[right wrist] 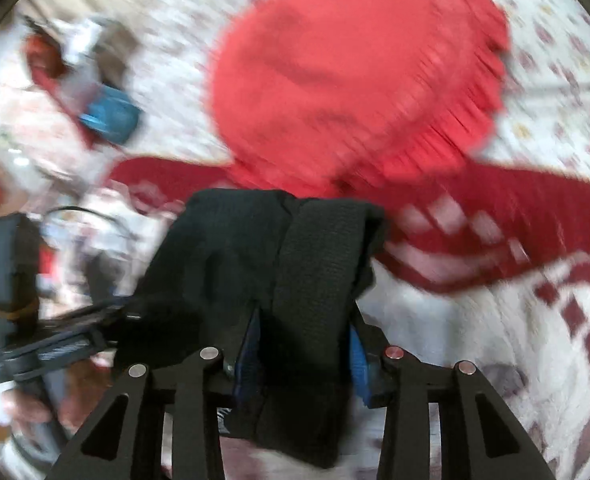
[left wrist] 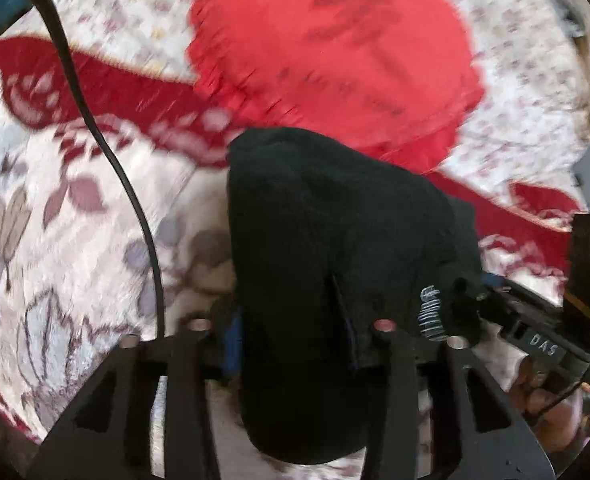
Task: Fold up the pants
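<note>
The black pants hang bunched between both grippers, lifted above the carpet. My left gripper is shut on the black fabric, which drapes over its fingers and hides them. My right gripper is shut on a thick folded band of the same pants; its blue finger pads show at the cloth's edges. The other gripper shows at each view's side, the right one in the left wrist view and the left one in the right wrist view. Both views are motion-blurred.
A red folded garment lies on a white patterned sheet ahead; it also shows in the right wrist view. A red and cream carpet lies below. A black cable hangs at left. A blue object sits far left.
</note>
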